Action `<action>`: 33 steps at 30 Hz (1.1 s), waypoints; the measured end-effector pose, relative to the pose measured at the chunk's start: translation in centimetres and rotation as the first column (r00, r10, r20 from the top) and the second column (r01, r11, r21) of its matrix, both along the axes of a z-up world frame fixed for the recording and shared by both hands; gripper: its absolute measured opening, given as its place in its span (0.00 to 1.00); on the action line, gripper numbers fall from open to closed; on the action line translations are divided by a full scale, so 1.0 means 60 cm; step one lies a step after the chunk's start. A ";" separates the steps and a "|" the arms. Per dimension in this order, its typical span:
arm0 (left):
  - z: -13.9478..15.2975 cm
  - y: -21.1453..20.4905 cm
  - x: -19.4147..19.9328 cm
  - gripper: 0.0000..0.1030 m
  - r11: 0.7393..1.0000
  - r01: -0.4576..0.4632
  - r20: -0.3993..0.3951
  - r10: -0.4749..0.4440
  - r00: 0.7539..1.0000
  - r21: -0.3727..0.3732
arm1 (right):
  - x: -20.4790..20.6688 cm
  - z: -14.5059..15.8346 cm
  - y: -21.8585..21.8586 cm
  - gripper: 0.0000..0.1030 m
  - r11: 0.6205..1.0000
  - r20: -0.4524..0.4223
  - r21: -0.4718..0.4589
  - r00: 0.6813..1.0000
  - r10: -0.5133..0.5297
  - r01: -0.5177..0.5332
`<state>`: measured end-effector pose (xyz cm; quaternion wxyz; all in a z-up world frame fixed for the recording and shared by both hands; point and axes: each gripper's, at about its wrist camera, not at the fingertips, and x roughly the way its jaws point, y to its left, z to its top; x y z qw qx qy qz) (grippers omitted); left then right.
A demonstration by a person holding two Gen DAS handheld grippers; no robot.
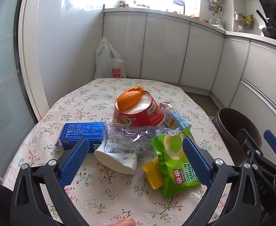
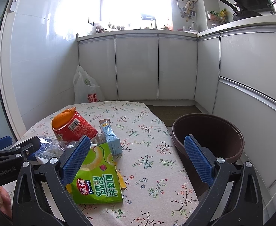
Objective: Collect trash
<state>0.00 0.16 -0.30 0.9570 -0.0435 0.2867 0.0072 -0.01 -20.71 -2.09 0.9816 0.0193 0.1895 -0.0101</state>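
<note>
Trash lies on a floral tablecloth (image 1: 92,98): a red noodle cup (image 1: 138,111) on its side with orange peel (image 1: 129,98) on it, a blue box (image 1: 81,134), a clear crumpled wrapper (image 1: 126,137), a white cup (image 1: 117,159), a green onion-rings bag (image 1: 175,162), a yellow wrapper (image 1: 151,172) and a light blue carton (image 1: 175,118). My left gripper (image 1: 135,151) is open above the white cup and green bag. My right gripper (image 2: 138,154) is open, over the table between the green bag (image 2: 96,180) and the brown bin (image 2: 209,135).
The brown bin (image 1: 235,130) stands off the table's right edge. A white plastic bag (image 1: 108,60) sits on the floor behind the table by the grey cabinets (image 2: 138,66). A glass door is on the left. A hand's fingers (image 1: 124,222) show at the bottom edge.
</note>
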 end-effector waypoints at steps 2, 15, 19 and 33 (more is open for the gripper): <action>0.000 0.000 0.000 0.94 1.000 -0.001 -0.001 0.001 1.000 0.000 | 0.000 0.000 0.000 0.93 1.000 0.003 0.001 1.000 0.000 0.000; -0.002 0.003 0.000 0.94 1.000 -0.002 0.003 0.002 1.000 0.001 | 0.000 0.000 -0.001 0.93 1.000 0.001 0.002 1.000 0.002 -0.002; -0.003 0.002 0.001 0.94 1.000 -0.003 0.000 0.003 1.000 0.003 | 0.000 0.000 -0.001 0.93 1.000 0.002 0.001 1.000 0.001 -0.001; -0.006 0.003 0.003 0.94 1.000 -0.007 -0.008 0.007 1.000 0.006 | 0.001 -0.002 0.000 0.93 1.000 -0.001 0.001 1.000 0.002 -0.002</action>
